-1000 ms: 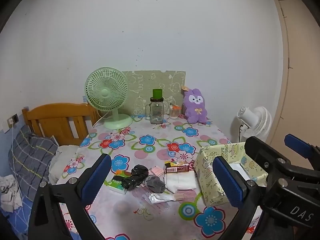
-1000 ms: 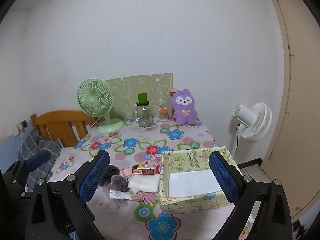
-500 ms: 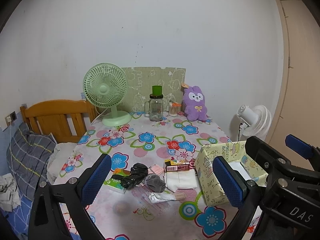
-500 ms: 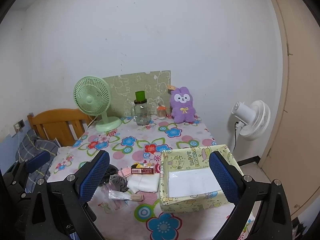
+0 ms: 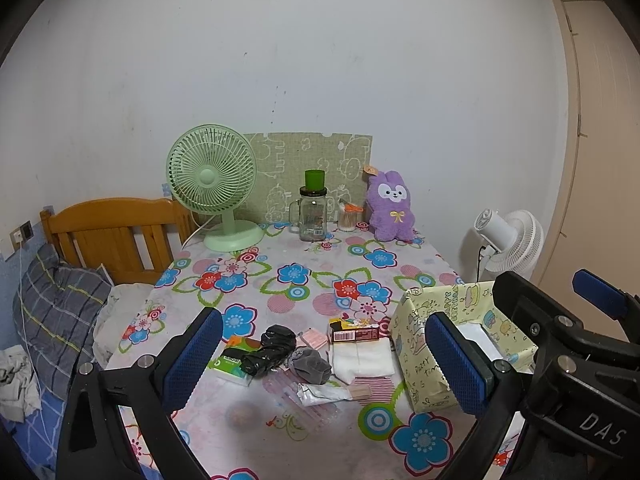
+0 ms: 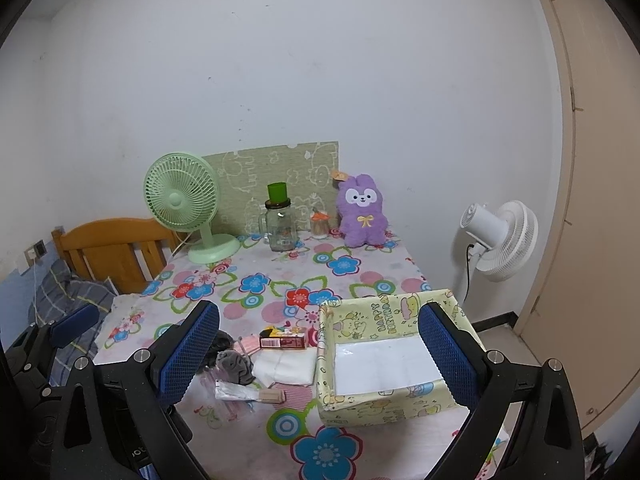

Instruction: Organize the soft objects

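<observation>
A heap of small items lies near the front of the flowered table (image 5: pixel 304 280): a grey sock (image 5: pixel 312 366) (image 6: pixel 234 364), a black crumpled cloth (image 5: pixel 270 350), a folded white cloth (image 5: pixel 362 362) (image 6: pixel 286 366), a green tissue pack (image 5: pixel 232 364) and a red-brown box (image 5: pixel 354 330) (image 6: pixel 284 340). To their right stands a yellow cartoon box (image 5: pixel 424 360) (image 6: pixel 384 360) with a white lining. A purple plush rabbit (image 5: pixel 390 206) (image 6: pixel 362 210) sits at the table's back. My left gripper (image 5: pixel 324 354) and right gripper (image 6: pixel 318 354) both hover open above the table's front, holding nothing.
A green desk fan (image 5: pixel 214 188), a glass jar with a green cup (image 5: pixel 313 212) and a small swab jar (image 5: pixel 347 218) stand at the back. A wooden headboard (image 5: pixel 112 232) and bedding lie left. A white floor fan (image 6: pixel 498 240) and a door stand right.
Both views have shifted slightly, with the table and its objects drifting a little in frame. Nothing on the table has moved and both grippers remain open.
</observation>
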Available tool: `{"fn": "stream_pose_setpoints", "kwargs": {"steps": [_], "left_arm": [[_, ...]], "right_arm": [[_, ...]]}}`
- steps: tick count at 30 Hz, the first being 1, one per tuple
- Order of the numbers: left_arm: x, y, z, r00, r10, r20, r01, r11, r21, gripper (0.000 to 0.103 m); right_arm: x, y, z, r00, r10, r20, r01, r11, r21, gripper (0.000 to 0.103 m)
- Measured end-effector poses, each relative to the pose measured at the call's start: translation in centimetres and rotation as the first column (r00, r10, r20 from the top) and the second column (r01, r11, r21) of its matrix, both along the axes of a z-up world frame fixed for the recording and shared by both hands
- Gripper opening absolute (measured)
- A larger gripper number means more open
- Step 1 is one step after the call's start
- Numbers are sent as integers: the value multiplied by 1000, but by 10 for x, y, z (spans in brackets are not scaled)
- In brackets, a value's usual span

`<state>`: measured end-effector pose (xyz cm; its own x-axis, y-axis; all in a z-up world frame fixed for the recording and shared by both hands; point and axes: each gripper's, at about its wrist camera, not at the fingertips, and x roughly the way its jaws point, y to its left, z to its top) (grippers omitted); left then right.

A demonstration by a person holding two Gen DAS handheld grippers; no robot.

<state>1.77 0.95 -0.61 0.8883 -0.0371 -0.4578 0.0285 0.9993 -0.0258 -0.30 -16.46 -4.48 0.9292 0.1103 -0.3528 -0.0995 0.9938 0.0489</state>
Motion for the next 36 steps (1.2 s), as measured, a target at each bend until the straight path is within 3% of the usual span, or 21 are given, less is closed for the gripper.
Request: {"fn": "stream_pose_setpoints", "kwargs": {"steps": [36], "left_arm": [[0,3,2,1000,2,2,-2,1000,-3,100]], "right_arm": [[1,0,1,1000,0,3,0,1000,-1,101]]}}
